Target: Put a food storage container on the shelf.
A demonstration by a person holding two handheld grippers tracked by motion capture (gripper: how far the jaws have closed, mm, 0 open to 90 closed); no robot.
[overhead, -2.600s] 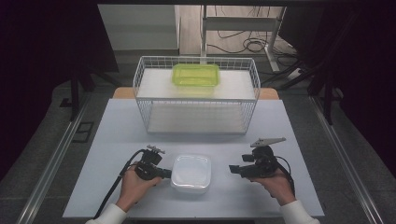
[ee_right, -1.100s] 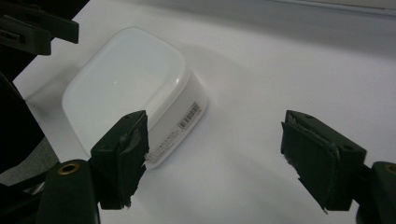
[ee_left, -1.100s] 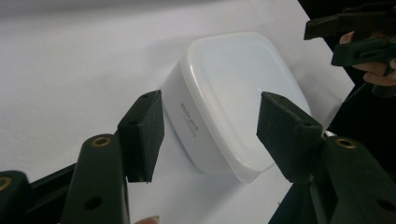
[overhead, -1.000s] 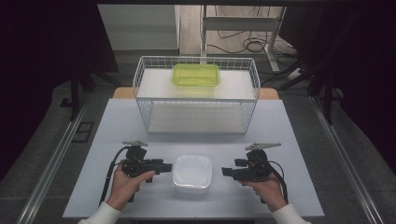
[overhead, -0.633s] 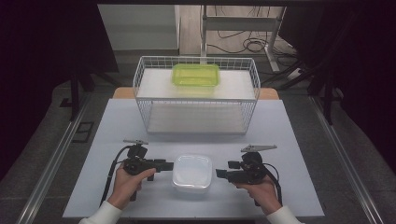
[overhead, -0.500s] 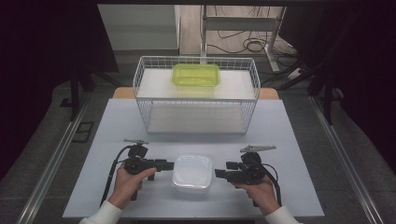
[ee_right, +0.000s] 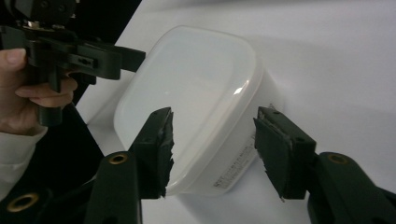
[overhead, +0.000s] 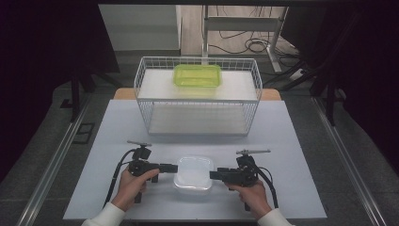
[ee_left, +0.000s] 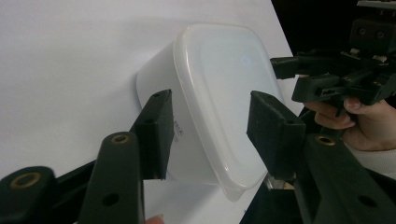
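Note:
A translucent white container with its lid on sits at the front middle of the table. My left gripper reaches in from its left, rolled on its side. In the left gripper view the container's end lies between the pads, and my left gripper is open. My right gripper comes in from the right, also rolled. Its jaws straddle the container's corner, so my right gripper is open. Both pairs of jaws have just been closing around the container. I cannot see either pair pressing on it.
A white wire basket stands at the back middle of the white table. A green lidded box rests on a white surface at the basket's rear. Cables lie on the floor behind.
Both grippers have closed in on the container from its two sides, the right one shifting left and down. Their jaws have narrowed around its ends.

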